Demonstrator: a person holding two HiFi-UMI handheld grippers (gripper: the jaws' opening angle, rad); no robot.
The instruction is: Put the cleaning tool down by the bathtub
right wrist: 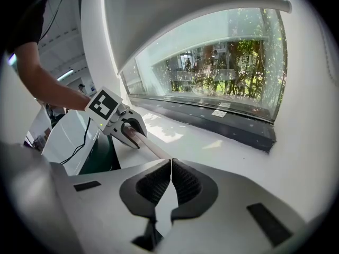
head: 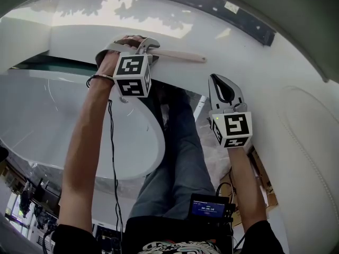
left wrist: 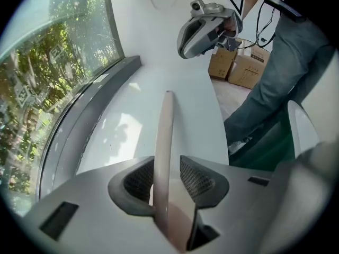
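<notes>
The cleaning tool's long pale handle (head: 180, 56) lies flat on the white ledge (head: 85, 38) beside the bathtub (head: 63, 126). My left gripper (head: 145, 44) points steeply down over the handle's near end. In the left gripper view the handle (left wrist: 165, 136) runs between the parted jaws of the left gripper (left wrist: 168, 180), with a gap showing on its right side. My right gripper (head: 223, 86) hovers to the right, shut with its pads meeting and nothing between them (right wrist: 171, 181). The right gripper view shows the left gripper (right wrist: 130, 131) over the handle (right wrist: 150, 146).
A curved window (right wrist: 222, 73) with a dark sill (right wrist: 212, 118) borders the ledge. Cardboard boxes (left wrist: 241, 65) stand on the floor beyond the tub. The person's jeans-clad legs (head: 180, 157) are between tub and wall, with a small screen device (head: 209, 208) at the waist.
</notes>
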